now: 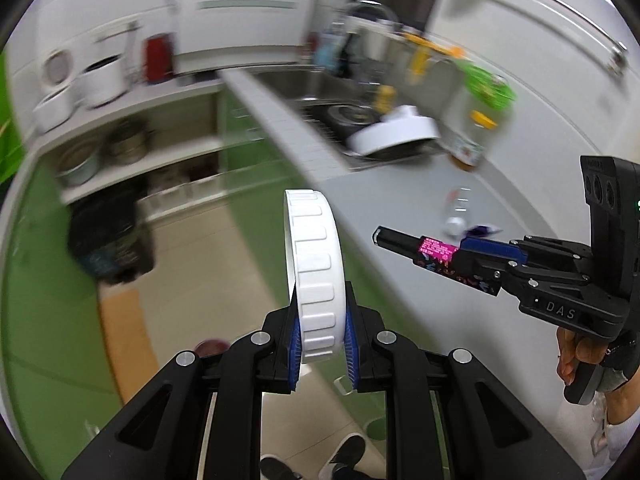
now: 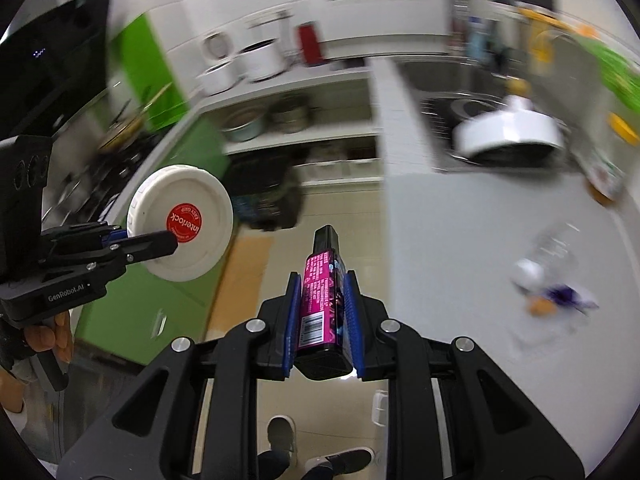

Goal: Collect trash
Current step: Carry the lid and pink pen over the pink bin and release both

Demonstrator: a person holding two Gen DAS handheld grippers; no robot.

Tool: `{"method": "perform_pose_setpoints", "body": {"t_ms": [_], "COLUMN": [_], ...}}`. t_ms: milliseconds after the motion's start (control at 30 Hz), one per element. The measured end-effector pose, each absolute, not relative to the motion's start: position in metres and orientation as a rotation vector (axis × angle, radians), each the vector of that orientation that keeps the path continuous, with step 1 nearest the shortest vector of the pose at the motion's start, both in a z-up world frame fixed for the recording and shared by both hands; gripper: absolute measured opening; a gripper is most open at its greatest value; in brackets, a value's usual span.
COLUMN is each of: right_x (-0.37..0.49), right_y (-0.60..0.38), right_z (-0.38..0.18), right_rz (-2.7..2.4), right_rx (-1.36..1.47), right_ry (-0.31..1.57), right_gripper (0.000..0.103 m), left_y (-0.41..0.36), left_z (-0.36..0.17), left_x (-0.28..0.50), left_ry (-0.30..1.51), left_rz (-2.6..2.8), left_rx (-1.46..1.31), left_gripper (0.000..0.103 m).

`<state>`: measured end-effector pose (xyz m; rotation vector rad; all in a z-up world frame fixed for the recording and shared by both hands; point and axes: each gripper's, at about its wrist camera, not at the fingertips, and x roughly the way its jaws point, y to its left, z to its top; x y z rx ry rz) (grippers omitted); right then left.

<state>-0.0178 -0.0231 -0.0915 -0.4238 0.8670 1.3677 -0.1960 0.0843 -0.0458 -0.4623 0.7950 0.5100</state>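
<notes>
My left gripper (image 1: 320, 312) is shut on a white ribbed jar lid (image 1: 314, 268), held on edge above the floor; it shows at the left of the right wrist view (image 2: 182, 224) with a red sticker. My right gripper (image 2: 322, 292) is shut on a black bottle with a pink label (image 2: 320, 300), held in the air near the counter's front edge; it shows in the left wrist view (image 1: 436, 254). A crushed clear plastic bottle (image 2: 548, 256) and a purple wrapper (image 2: 564, 296) lie on the grey counter (image 2: 460, 240), right of my right gripper.
A sink (image 1: 320, 92) with a pot and a white dish (image 1: 396, 132) lies beyond the counter. Green cabinets (image 1: 52, 280) and open shelves with pots (image 1: 120, 152) stand at the left. A dark bag (image 1: 108, 232) sits on the floor. The person's shoes (image 2: 312, 452) show below.
</notes>
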Motion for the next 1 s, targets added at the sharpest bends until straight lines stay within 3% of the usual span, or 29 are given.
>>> {"method": "perform_pose_setpoints", "body": {"t_ms": [300, 433, 733, 933, 967, 1000], "right_x": [-0.091, -0.101, -0.098, -0.092, -0.092, -0.093], "right_y": [0.086, 0.124, 0.179, 0.196, 0.198, 0.201], "right_z": [-0.147, -0.226, -0.451, -0.541, -0.55, -0.561], "right_rz": [1.467, 1.467, 1.45, 1.438, 1.438, 1.438], "right_rx": [-0.515, -0.566, -0.623, -0.657, -0.661, -0.666], "right_ry": [0.923, 0.968, 1.049, 1.064, 1.066, 1.069], "right_gripper": [0.021, 0.021, 0.021, 0.021, 0.021, 0.021], "left_y": [0.163, 0.199, 0.264, 0.291, 0.293, 0.295], "left_z": [-0.109, -0.189, -0.45, -0.545, -0.558, -0.567], "left_x": [-0.274, -0.289, -0.295, -0.295, -0.295, -0.296], "left_ry": [0.835, 0.853, 0.916, 0.932, 0.928, 0.931], "left_rz": [0.65, 0.67, 0.66, 0.682, 0.678, 0.683], "left_rx": [-0.581, -0.645, -0.747, -0.791, -0.804, -0.805], "left_gripper": [0.018, 0.018, 0.018, 0.018, 0.027, 0.05]}}
